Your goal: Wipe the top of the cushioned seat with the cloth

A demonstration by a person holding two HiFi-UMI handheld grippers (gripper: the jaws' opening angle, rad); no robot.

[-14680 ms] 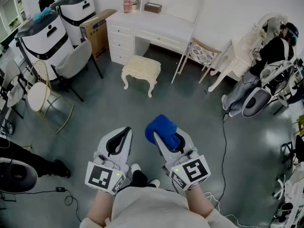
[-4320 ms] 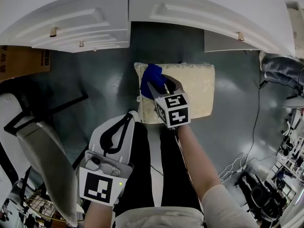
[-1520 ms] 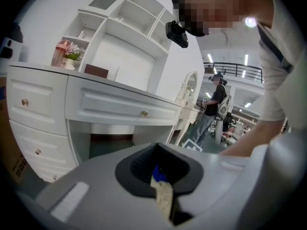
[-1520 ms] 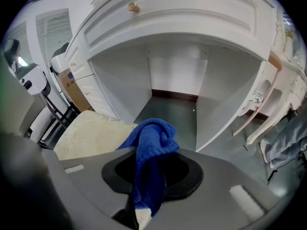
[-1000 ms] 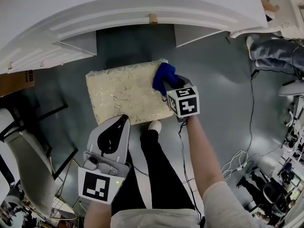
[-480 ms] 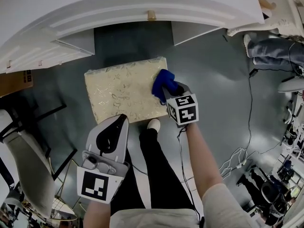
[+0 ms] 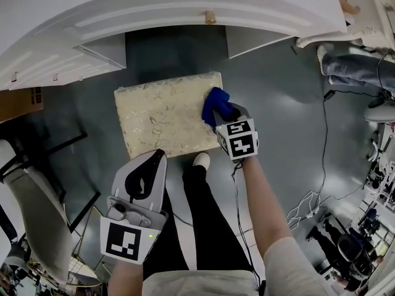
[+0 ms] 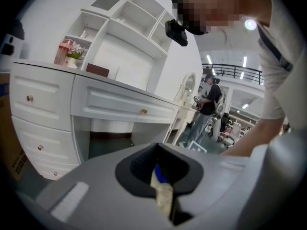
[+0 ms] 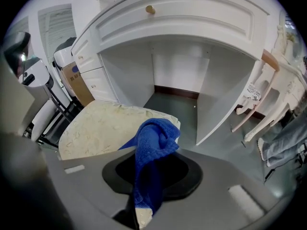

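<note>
Head view looks steeply down on the cushioned seat (image 7: 157, 116), a cream, patterned pad standing on the grey floor (image 7: 278, 103) just in front of the white dresser (image 7: 185, 11). The right gripper (image 7: 220, 113) reaches over the seat's right edge, its jaws closed on the blue cloth (image 7: 215, 101). The cloth bunches out past the jaw tips and lies over that right edge, nearer the far corner. The right gripper view shows the same grip: the cloth runs up between the closed jaws and folds over in front of the seat's corner, with the dresser's open knee space behind it.

The left gripper (image 7: 155, 159) is held on the near side of the seat, its tips just at the seat's near edge, above the person's black-clad leg (image 7: 210, 221). The left gripper view shows its jaws drawn together with nothing held, leaving only a thin slit. A white shoe (image 7: 199, 161) sits beside the seat's near edge, and a cable (image 7: 323, 159) trails across the floor well to the right.
</note>
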